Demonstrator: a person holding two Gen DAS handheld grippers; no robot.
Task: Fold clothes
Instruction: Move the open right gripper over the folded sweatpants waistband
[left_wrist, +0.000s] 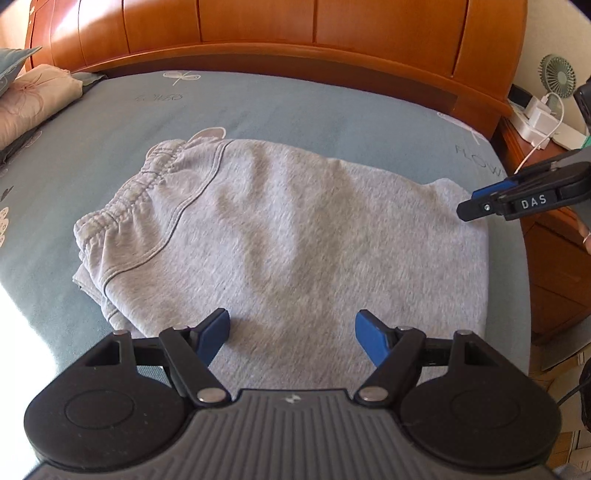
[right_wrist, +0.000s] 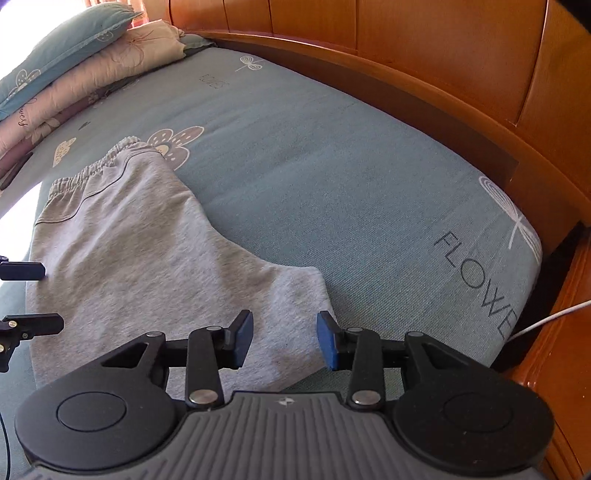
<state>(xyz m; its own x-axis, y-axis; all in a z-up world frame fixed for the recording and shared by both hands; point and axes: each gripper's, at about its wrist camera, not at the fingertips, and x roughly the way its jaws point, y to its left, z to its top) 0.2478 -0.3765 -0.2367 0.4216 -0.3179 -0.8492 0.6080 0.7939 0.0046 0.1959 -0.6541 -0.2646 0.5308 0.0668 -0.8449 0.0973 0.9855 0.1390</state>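
Left wrist view: folded grey sweatpants on the bed

Left wrist view shows the grey sweatpants (left_wrist: 266, 236) lying folded on the blue-green bed sheet (left_wrist: 295, 107), waistband to the left. The left hand-held gripper (left_wrist: 291, 334) hangs over their near edge, jaws wide apart and empty. From the right wrist view, the right hand-held gripper (right_wrist: 284, 341) is above the sweatpants' near corner, jaws parted, holding nothing. A wooden headboard (left_wrist: 295, 33) stands behind.
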